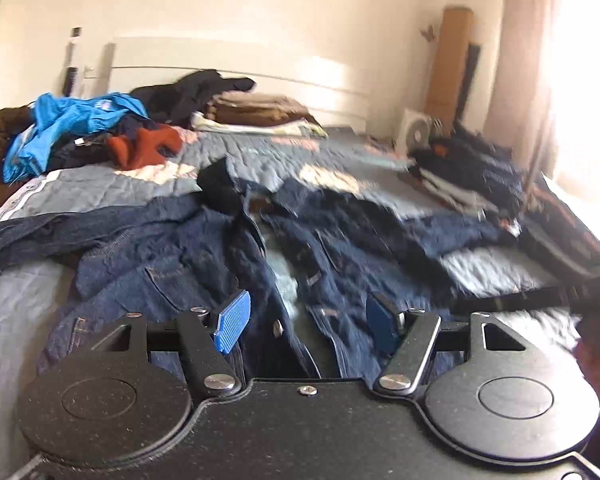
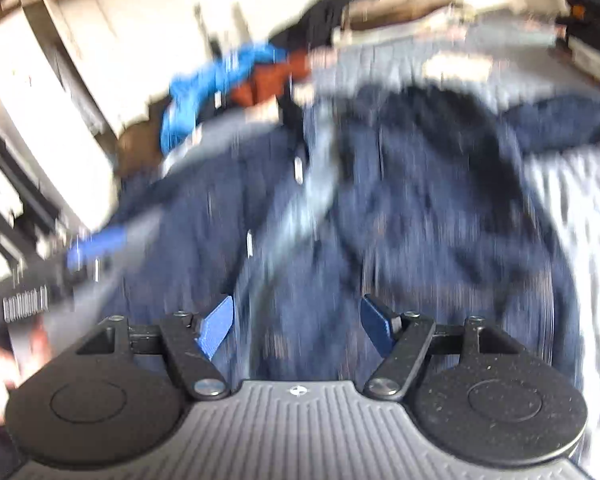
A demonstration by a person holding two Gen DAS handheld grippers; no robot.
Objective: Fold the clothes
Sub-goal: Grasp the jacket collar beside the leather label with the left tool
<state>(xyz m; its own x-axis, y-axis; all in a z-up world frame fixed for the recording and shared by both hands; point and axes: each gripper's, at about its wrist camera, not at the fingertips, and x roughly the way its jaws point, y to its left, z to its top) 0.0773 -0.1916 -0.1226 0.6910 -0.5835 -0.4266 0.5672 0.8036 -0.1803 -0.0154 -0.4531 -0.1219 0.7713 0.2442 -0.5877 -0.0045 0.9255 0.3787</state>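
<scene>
On the bed (image 1: 100,188), a denim jacket (image 1: 172,252) lies spread beneath both open tools.

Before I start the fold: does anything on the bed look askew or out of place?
Yes. The denim jacket lies rumpled and open, front panels parted and a sleeve trailing left, not flat. Behind it, a loose heap with a blue garment sits unfolded. Both the left gripper and right gripper are open, holding nothing.
</scene>
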